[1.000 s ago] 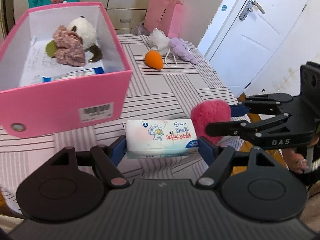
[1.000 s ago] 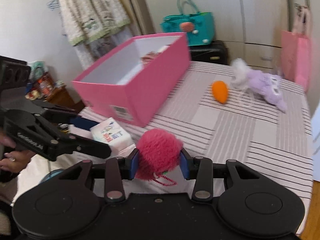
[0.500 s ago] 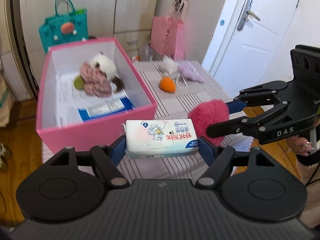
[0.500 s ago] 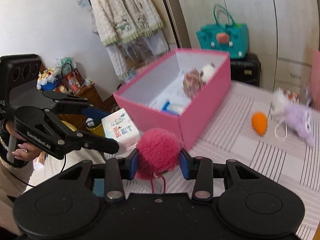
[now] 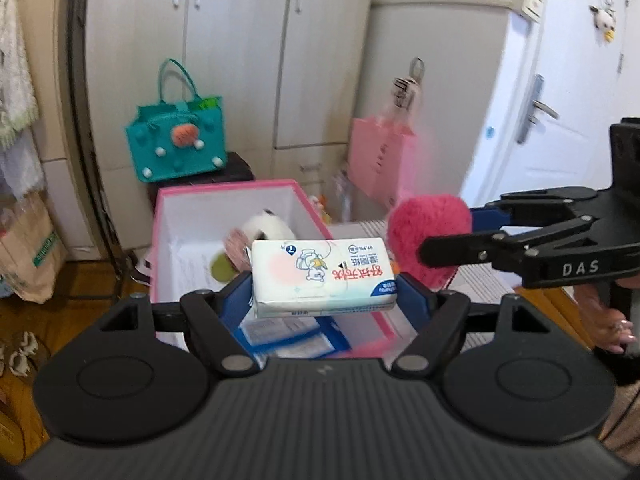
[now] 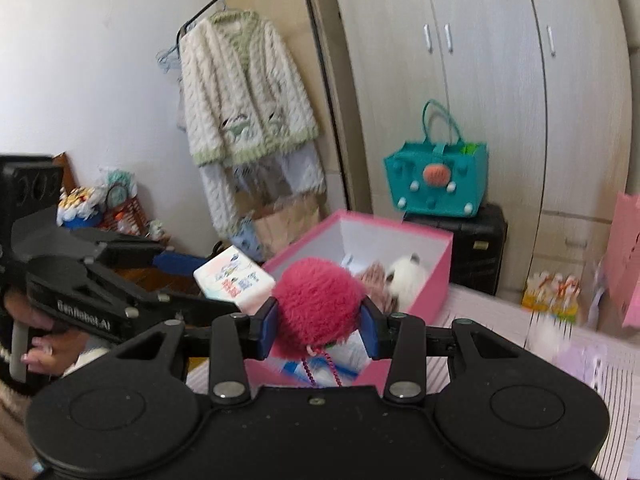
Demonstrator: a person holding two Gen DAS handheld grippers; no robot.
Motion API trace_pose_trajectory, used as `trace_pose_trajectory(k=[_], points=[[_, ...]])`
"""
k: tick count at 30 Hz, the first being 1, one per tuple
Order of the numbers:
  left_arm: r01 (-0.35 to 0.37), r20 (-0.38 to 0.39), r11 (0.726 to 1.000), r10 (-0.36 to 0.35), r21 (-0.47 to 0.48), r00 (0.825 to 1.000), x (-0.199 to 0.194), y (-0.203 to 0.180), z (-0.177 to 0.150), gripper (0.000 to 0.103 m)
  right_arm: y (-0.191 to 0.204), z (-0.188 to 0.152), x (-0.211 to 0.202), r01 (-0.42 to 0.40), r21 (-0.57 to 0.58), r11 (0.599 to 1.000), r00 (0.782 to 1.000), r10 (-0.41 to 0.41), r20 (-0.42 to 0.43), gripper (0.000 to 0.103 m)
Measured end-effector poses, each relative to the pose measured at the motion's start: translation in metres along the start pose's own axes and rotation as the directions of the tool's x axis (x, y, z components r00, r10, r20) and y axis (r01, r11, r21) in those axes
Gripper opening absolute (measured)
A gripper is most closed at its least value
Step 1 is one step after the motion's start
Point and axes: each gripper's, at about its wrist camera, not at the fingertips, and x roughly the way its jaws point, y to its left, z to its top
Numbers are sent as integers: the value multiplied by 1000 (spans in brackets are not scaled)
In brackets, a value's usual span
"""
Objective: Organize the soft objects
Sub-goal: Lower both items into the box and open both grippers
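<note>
My left gripper point(image 5: 325, 294) is shut on a white tissue pack point(image 5: 322, 276), held in the air over the near end of the pink box point(image 5: 160, 240). To its right, my right gripper point(image 6: 318, 322) is shut on a fuzzy pink pompom point(image 6: 318, 300) with a beaded cord hanging below it. The pompom point(image 5: 428, 236) hovers by the box's right wall in the left wrist view. Inside the pink box point(image 6: 440, 276) lie a panda plush point(image 6: 408, 276), a pink knitted piece point(image 5: 236, 246) and papers. The tissue pack point(image 6: 236, 280) sits left of the pompom.
A striped table point(image 6: 608, 372) holds the box; blurred pale plush toys point(image 6: 576, 352) lie at its right. A teal bag point(image 5: 176, 148) on a black case, a pink paper bag point(image 5: 380, 164), wardrobes and a hanging cardigan point(image 6: 240, 92) stand behind. A person's hand point(image 5: 616, 324) grips the right handle.
Both grippers have risen with their loads and tilted up, so the box now sits lower and farther in view and the wardrobes fill the background. Neither grip has changed.
</note>
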Motion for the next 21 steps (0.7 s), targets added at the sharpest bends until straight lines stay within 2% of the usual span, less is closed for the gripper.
trace_pose_trajectory(k=[3,6,10,12,15,17,19,21], points=[[-25,7,1000,25,-15,1000,15,11,5,75,-10,12,23,-5,35,999,1000,5,4,47],[-97,34,995,97,-9,995,35,20,7,75,-22,22,54,-41,91,995,999,42,-14,47],[-184,16,981,183,54,983,61,27,3,75,-32,31,102,-51,132,990,996,60,-64,47],[-203,-18,977,205,73,979,76,35,2,75,-35,35,124,-46,145,988,994,61,-96,47],[-195,-109,978,203,77,973,100,51,4,76,-42,40,155,-41,161,986,987,65,-146,46],[-205,-170,973,221,111,960,115,59,4,76,-45,43,174,-29,177,984,982,61,-177,44],[-219,-192,961,249,167,949,126,61,3,76,-46,43,191,-30,186,982,976,69,-208,44],[-215,-212,955,258,207,943,135,61,3,76,-44,43,206,-25,176,984,969,67,-237,36]])
